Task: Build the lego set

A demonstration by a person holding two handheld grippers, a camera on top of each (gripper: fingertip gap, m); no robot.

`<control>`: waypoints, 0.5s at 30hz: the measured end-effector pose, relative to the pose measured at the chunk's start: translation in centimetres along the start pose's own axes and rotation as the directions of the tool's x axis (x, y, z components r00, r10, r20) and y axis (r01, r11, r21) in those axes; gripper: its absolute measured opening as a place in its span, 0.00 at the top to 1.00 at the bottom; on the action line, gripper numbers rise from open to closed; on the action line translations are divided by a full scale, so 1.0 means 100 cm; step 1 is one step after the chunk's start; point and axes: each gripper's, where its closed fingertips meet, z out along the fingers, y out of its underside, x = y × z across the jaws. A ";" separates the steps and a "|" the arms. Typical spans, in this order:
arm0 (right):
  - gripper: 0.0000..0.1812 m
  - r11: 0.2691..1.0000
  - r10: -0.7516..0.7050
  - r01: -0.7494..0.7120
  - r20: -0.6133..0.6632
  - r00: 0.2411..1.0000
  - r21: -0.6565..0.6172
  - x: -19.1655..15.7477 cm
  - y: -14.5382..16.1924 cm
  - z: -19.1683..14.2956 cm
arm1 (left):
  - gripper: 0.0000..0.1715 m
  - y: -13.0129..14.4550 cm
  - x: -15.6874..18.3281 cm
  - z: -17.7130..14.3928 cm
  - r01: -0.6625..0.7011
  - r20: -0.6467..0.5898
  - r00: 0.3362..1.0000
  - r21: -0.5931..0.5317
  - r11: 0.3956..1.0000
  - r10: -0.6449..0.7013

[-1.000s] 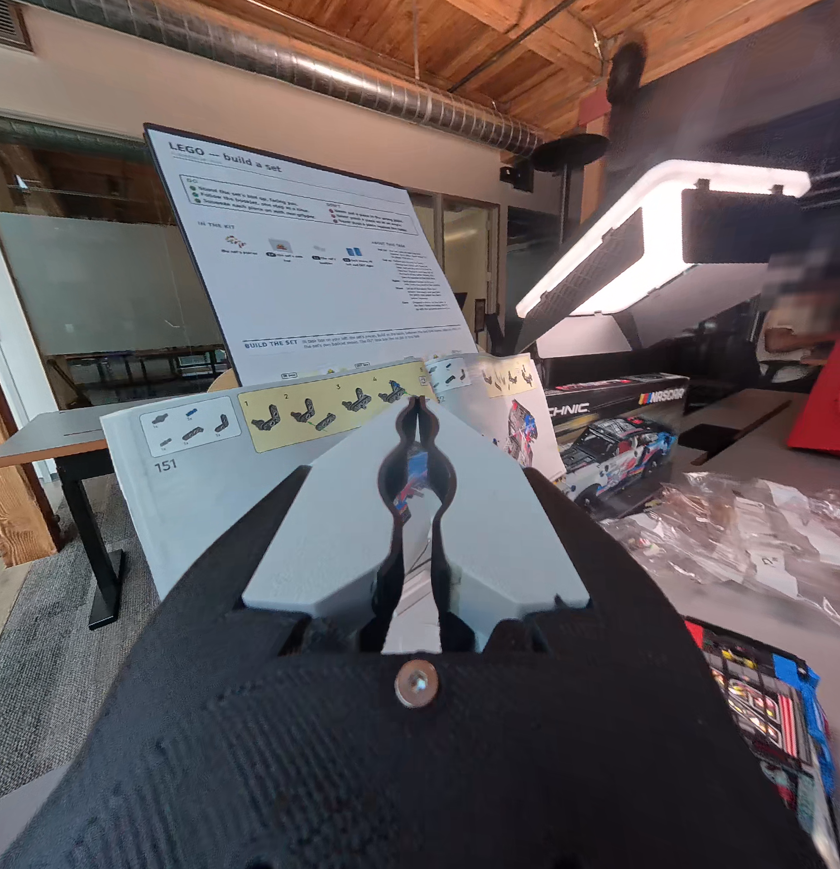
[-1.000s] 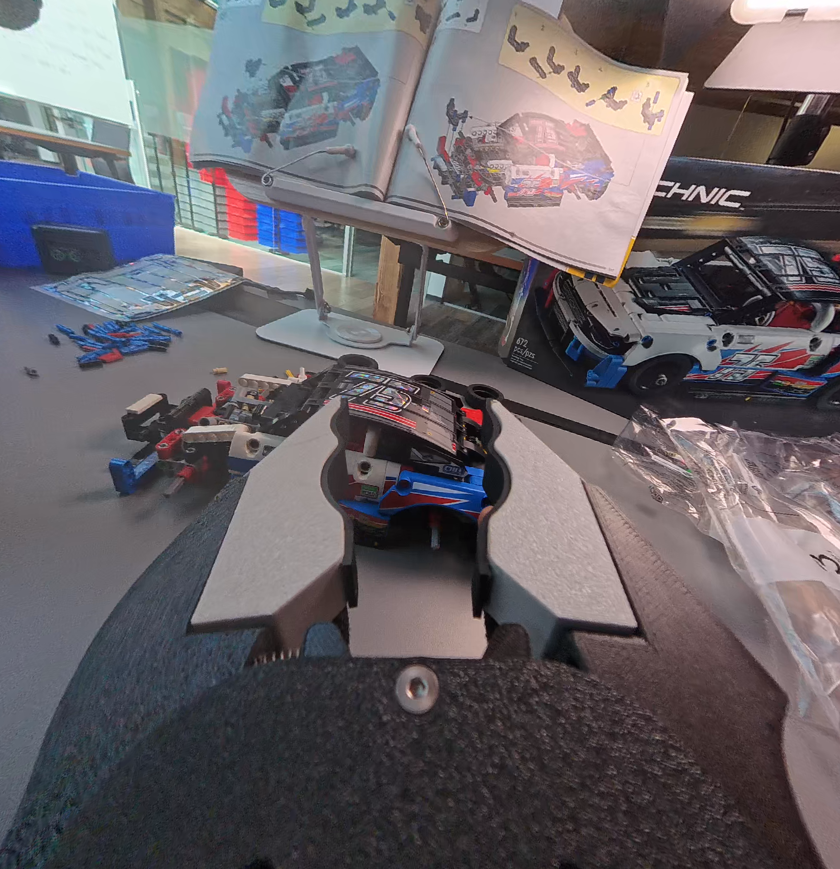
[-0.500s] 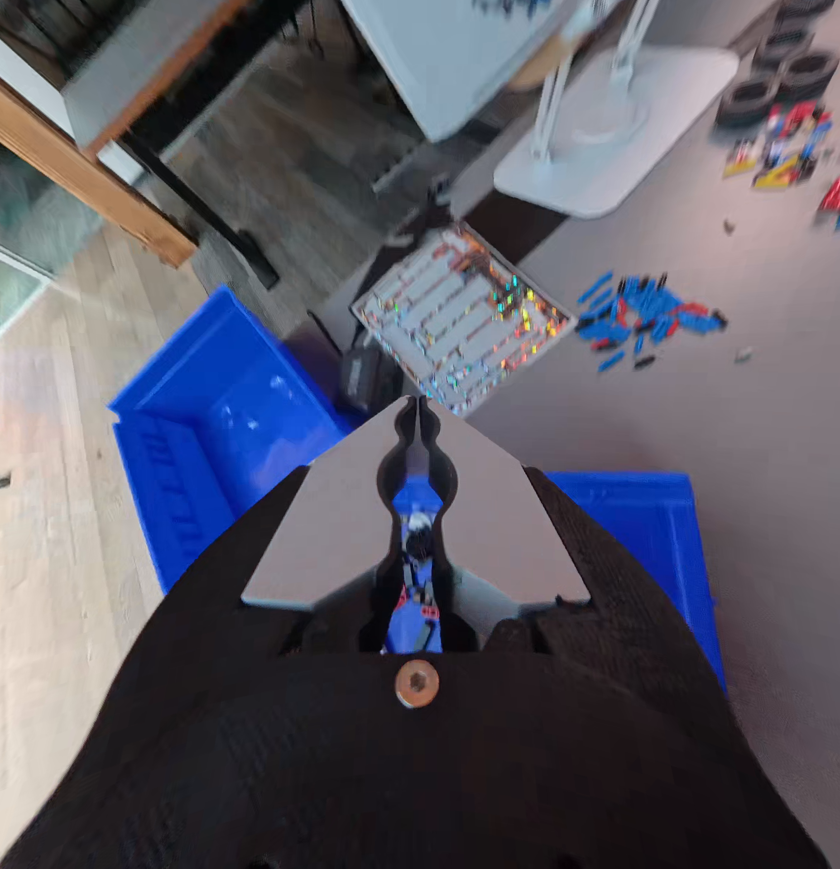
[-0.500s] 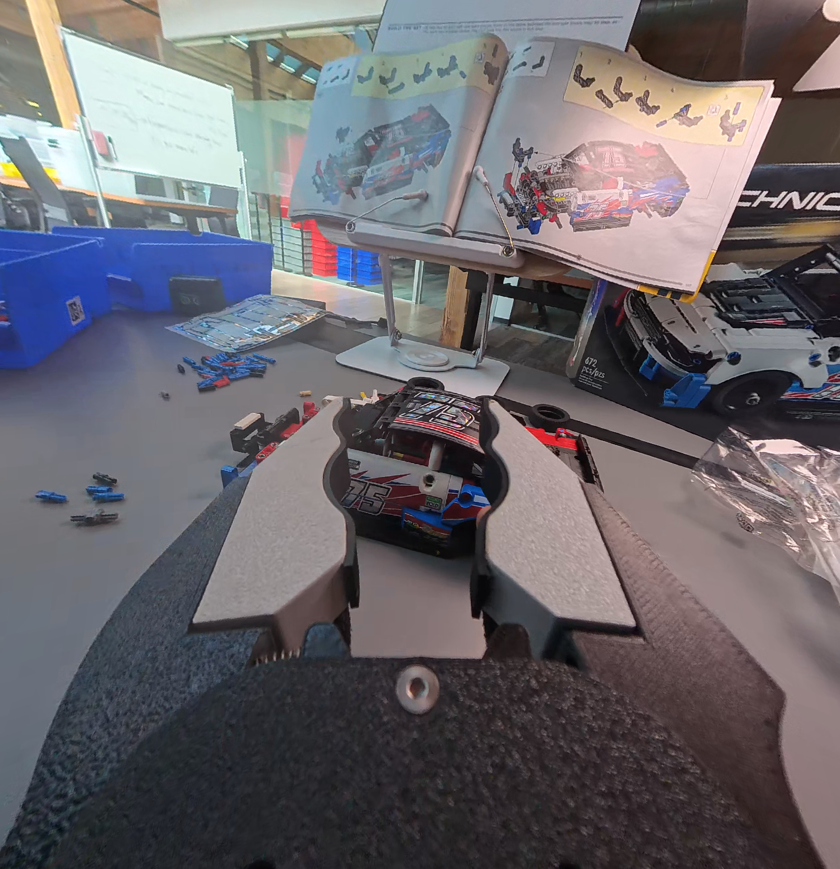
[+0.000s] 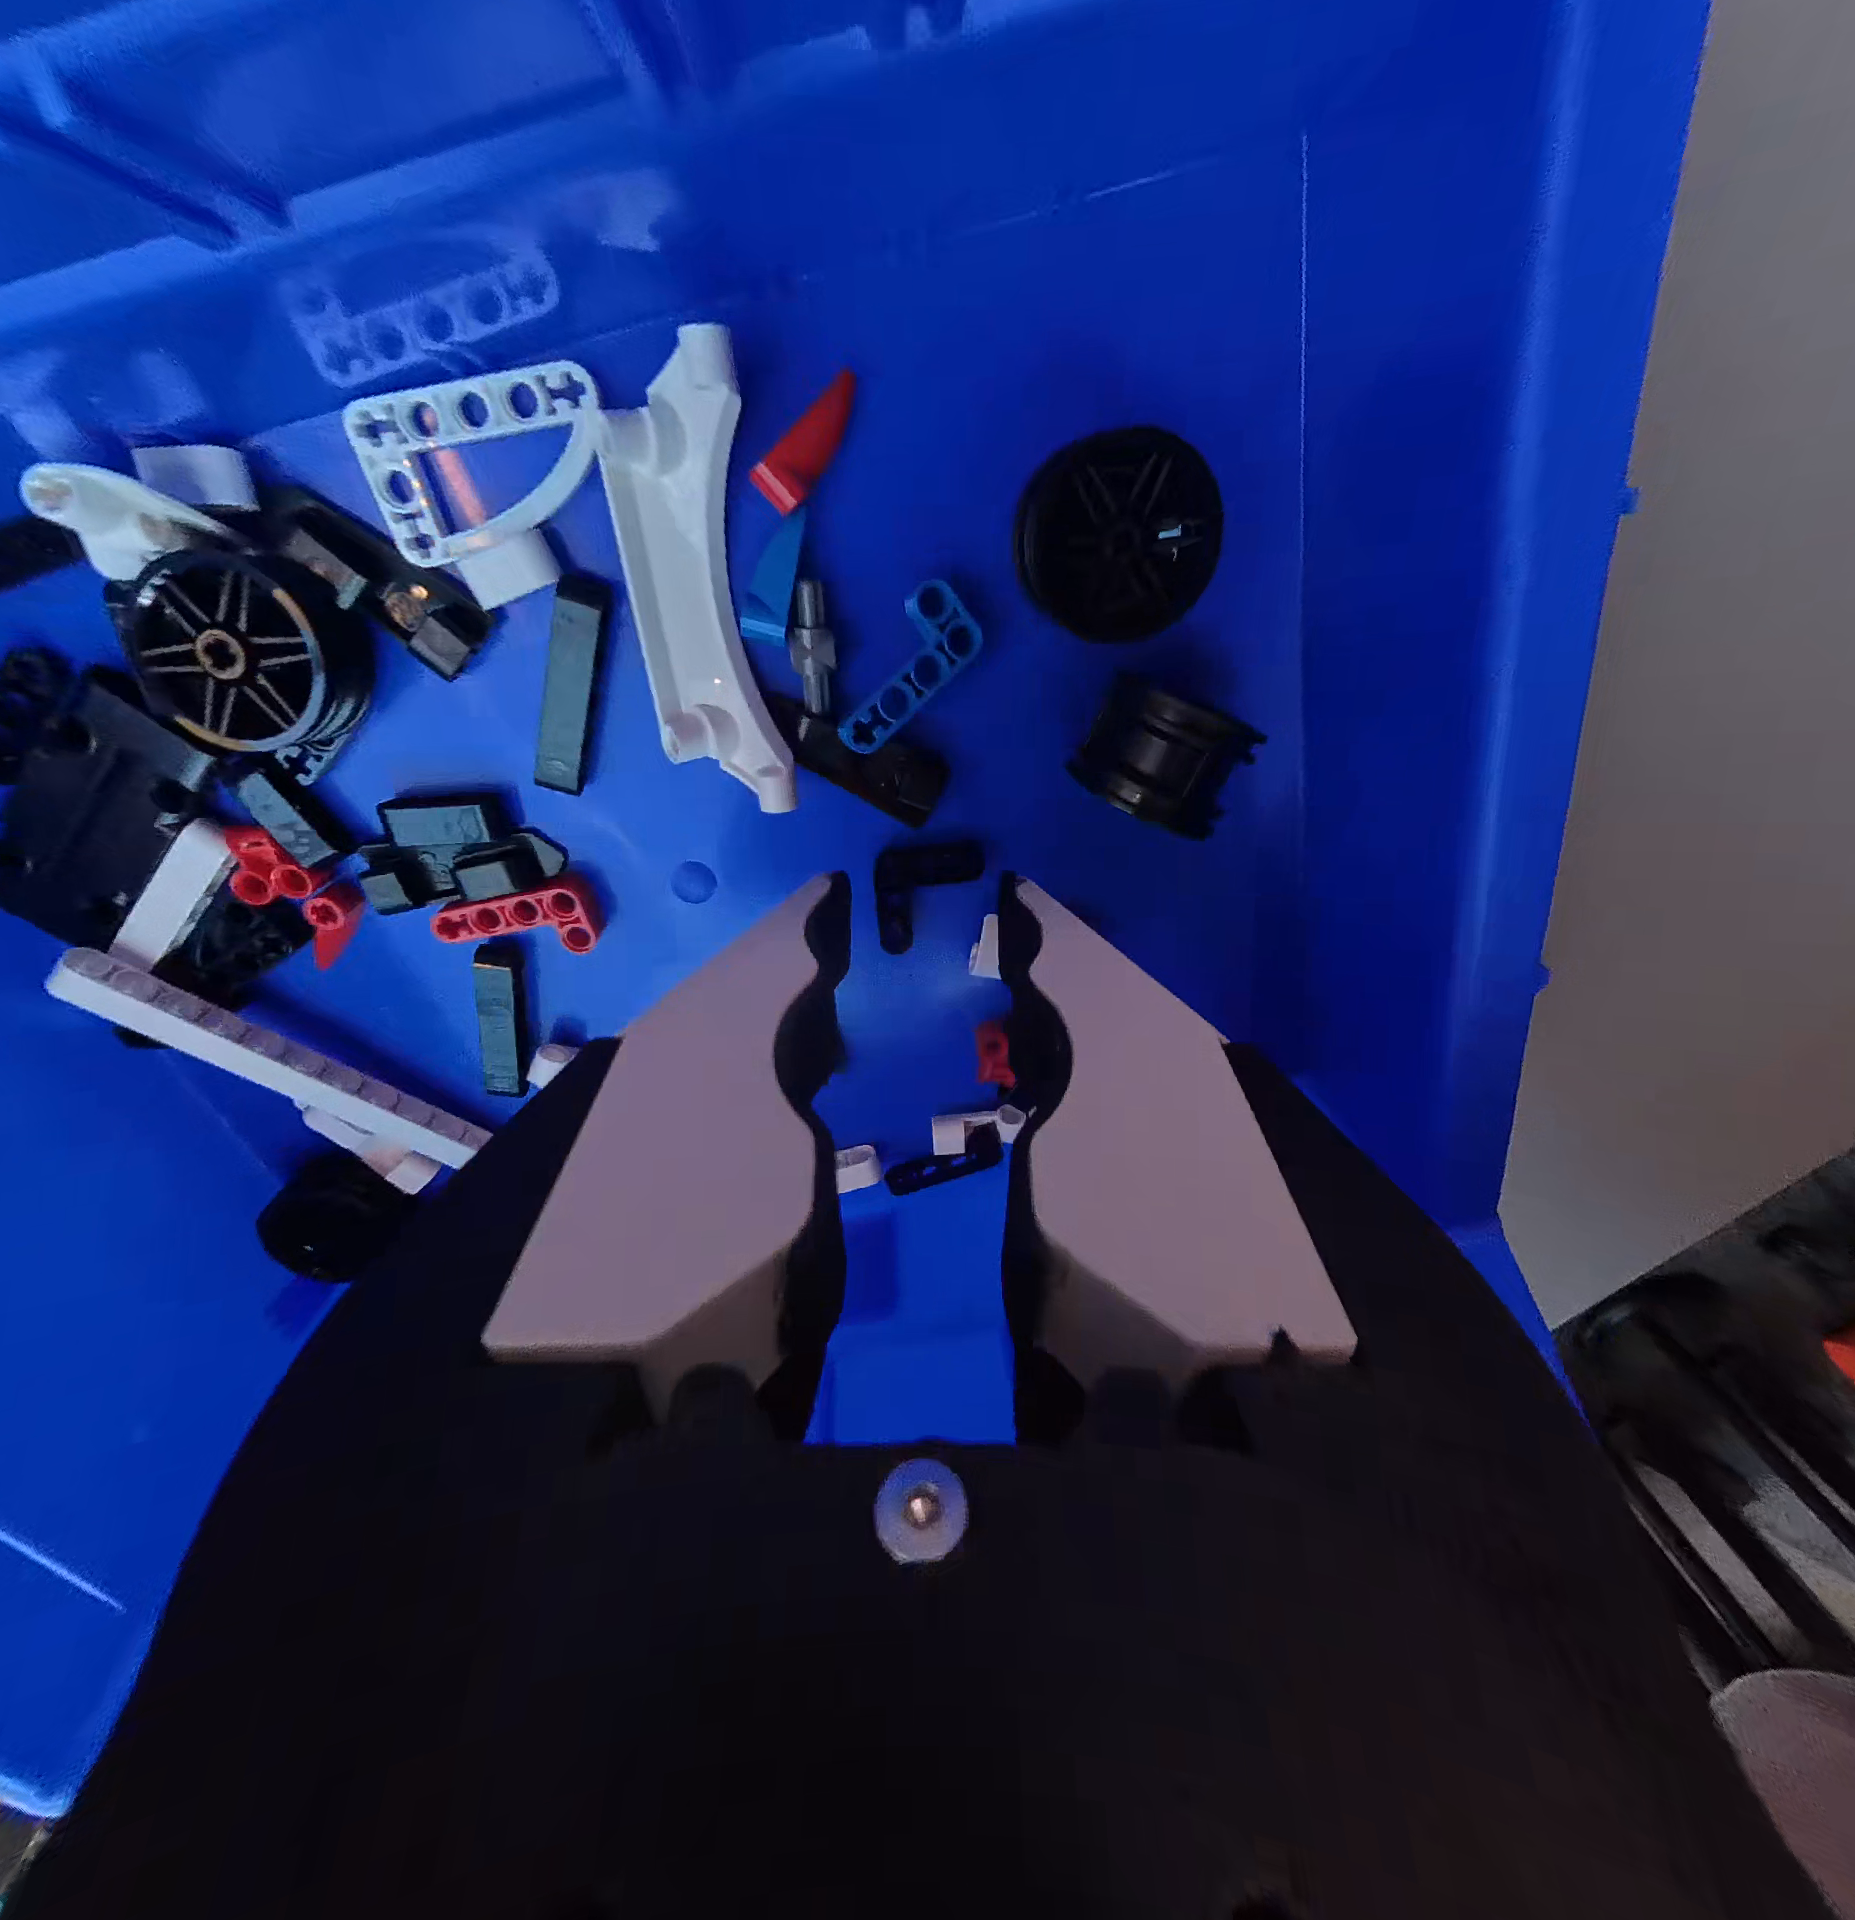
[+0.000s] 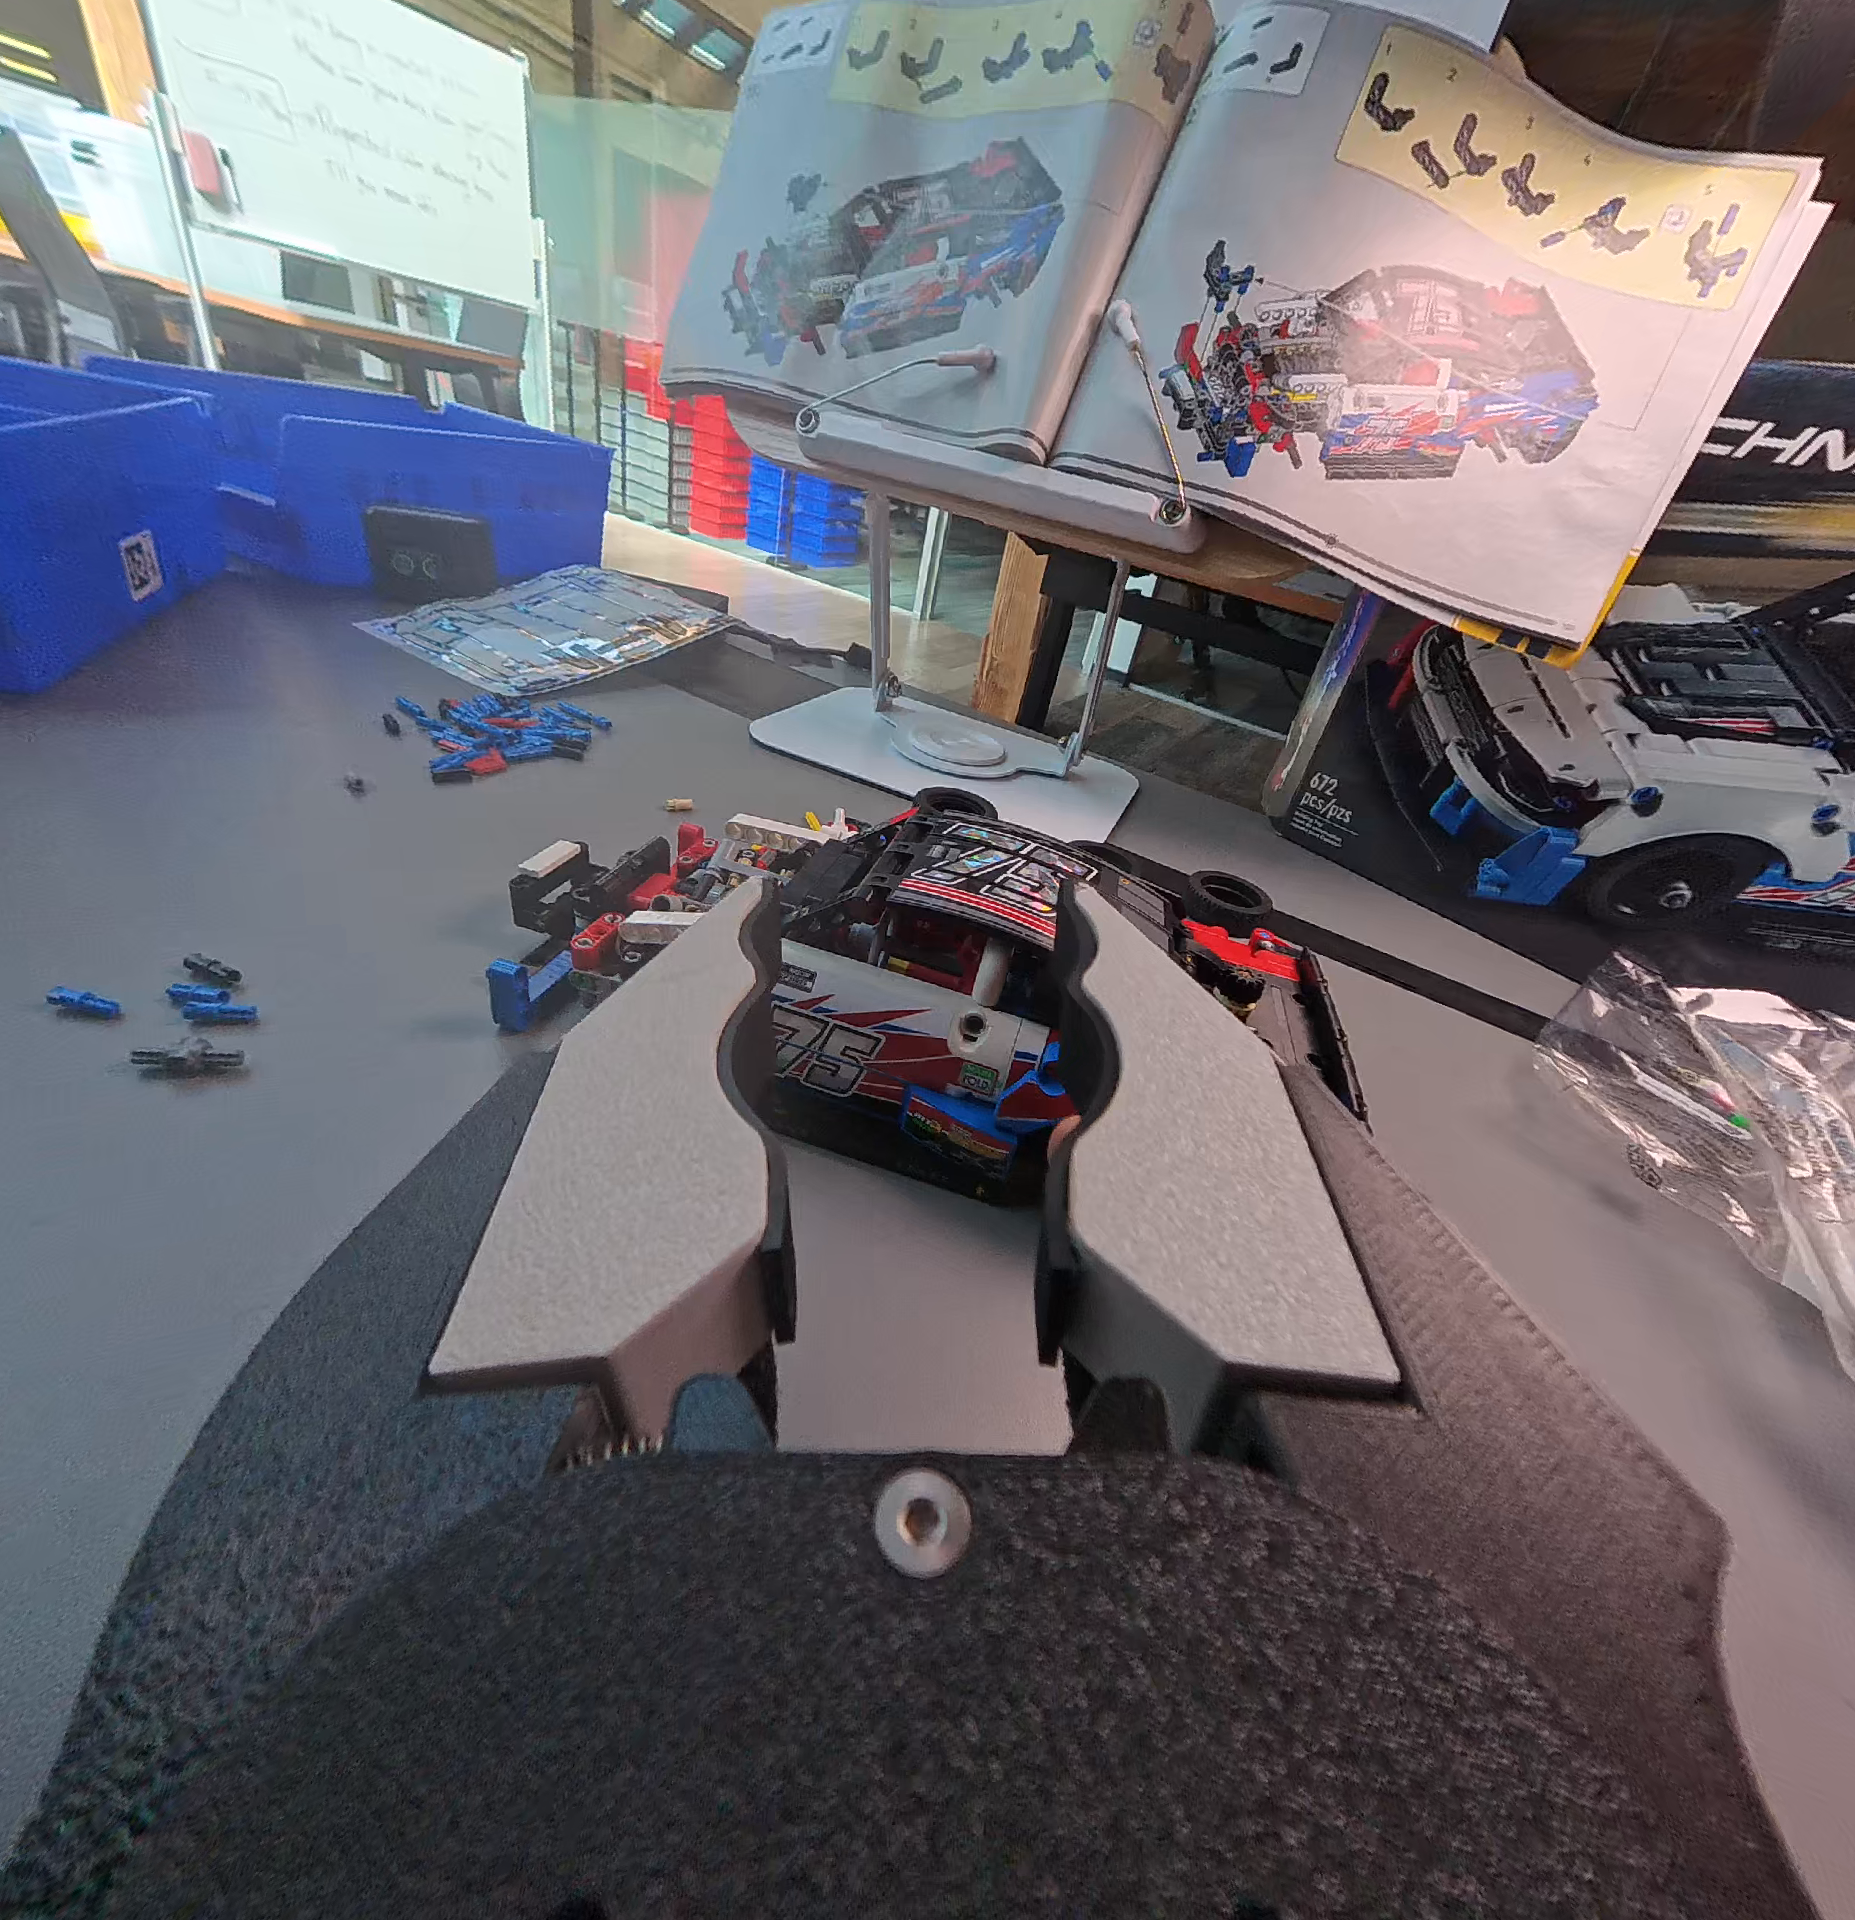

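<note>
My left gripper (image 5: 921, 894) is open and empty, pointing down into a blue bin (image 5: 1422, 520) of loose parts. A small black angled beam (image 5: 918, 883) lies just past its tips. Farther in lie a blue angled beam (image 5: 918, 665), a white curved panel (image 5: 684, 582), a red angled beam (image 5: 518, 920), a black wheel rim (image 5: 1118, 532) and a spoked wheel (image 5: 227, 649). My right gripper (image 6: 918, 894) is open, its fingers on either side of the partly built race car (image 6: 902, 1049) on the grey table. I cannot tell whether they touch it.
The open instruction booklet (image 6: 1214, 260) sits on a stand (image 6: 954, 748) behind the car. The set box (image 6: 1629, 748) and plastic bags (image 6: 1733, 1101) are at the right. A pile of blue pins (image 6: 507, 732), a sticker sheet (image 6: 559, 629) and blue bins (image 6: 102, 499) are at the left. The gap from one gripper's tips to the other's is roughly 60 cm. The black wheel rim (image 5: 1118, 532) is closer to my left gripper, around 6 cm from its tips; the right tips are 50 cm off. Between my left fingertips and the spoked wheel (image 5: 227, 649) there is roughly 11 cm.
My left gripper swung from facing the booklet down over the blue bin and opened. The right view shifted around the car, which stays between the fingers.
</note>
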 end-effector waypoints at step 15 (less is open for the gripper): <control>0.72 1.000 0.002 -0.002 -0.003 1.000 -0.023 0.001 0.005 0.002 | 0.96 0.012 -0.011 0.019 -0.028 0.032 0.999 -0.086 0.996 0.031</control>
